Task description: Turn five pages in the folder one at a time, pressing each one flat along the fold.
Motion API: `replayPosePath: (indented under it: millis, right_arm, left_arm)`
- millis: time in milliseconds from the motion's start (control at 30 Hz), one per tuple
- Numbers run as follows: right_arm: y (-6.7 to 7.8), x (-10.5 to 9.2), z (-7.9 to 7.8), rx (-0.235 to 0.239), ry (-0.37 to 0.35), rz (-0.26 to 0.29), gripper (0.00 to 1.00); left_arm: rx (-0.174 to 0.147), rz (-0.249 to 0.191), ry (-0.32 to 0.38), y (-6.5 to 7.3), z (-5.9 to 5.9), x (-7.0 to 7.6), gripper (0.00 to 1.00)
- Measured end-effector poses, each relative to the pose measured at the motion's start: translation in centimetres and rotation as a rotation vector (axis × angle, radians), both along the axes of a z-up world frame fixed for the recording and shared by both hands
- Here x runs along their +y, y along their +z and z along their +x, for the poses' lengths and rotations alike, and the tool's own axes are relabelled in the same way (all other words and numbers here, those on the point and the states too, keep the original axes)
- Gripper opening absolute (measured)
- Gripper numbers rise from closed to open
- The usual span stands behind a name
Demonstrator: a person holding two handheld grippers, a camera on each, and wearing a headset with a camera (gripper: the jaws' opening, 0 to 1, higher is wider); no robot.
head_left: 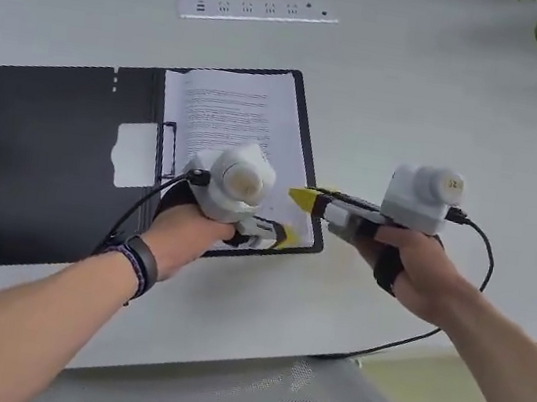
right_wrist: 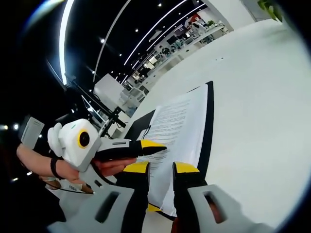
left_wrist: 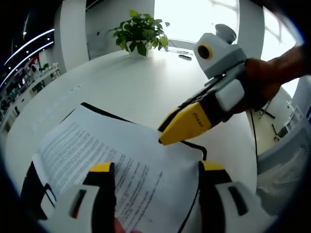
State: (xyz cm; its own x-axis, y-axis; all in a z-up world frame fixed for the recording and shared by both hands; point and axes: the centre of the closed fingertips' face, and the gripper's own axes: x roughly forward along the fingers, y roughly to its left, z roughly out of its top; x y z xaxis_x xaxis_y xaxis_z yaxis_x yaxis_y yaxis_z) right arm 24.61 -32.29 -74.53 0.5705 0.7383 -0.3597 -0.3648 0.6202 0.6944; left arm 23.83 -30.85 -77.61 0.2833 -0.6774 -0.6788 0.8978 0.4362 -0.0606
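Head view: the black folder [head_left: 52,159] lies open on the white surface [head_left: 415,102], with a printed page [head_left: 236,115] on its right half. The left tool [head_left: 269,233] rests over the page's lower right corner, its jaws spread wide and the sheet beneath them. The right tool [head_left: 301,199] points at the folder's right edge from just beside it, jaws close together with a slim gap, gripping nothing.

- The page [head_left: 236,115] in the folder [head_left: 51,169] is carrying printed lines, too small to read.
- A mark on the right gripper [left_wrist: 163,138]'s yellow jaw is showing blurred.
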Motion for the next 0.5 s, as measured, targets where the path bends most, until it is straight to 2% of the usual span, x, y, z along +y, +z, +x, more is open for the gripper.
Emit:
replayPosePath:
  millis: [200, 300, 367, 500]
  right_arm:
    - [0.6, 0.7, -0.2, 0.007, 0.0, 0.046, 0.08]
    - [0.6, 1.5, -0.8, 0.011, 0.027, 0.029, 0.04]
    - [0.5, 1.6, -0.8, 0.001, 0.035, 0.016, 0.0]
    - [0.8, 2.1, -0.9, -0.01, 0.042, 0.002, 0.0]
  left_arm:
    - [0.004, -0.024, 0.005, 1.0, -0.7, 0.3, 0.71]
    - [0.003, -0.039, 0.021, 1.7, -0.7, 0.7, 0.72]
    - [-0.007, -0.038, 0.019, 2.1, -0.8, 0.9, 0.72]
    - [-0.028, -0.043, 0.025, 3.1, -0.7, 1.8, 0.73]
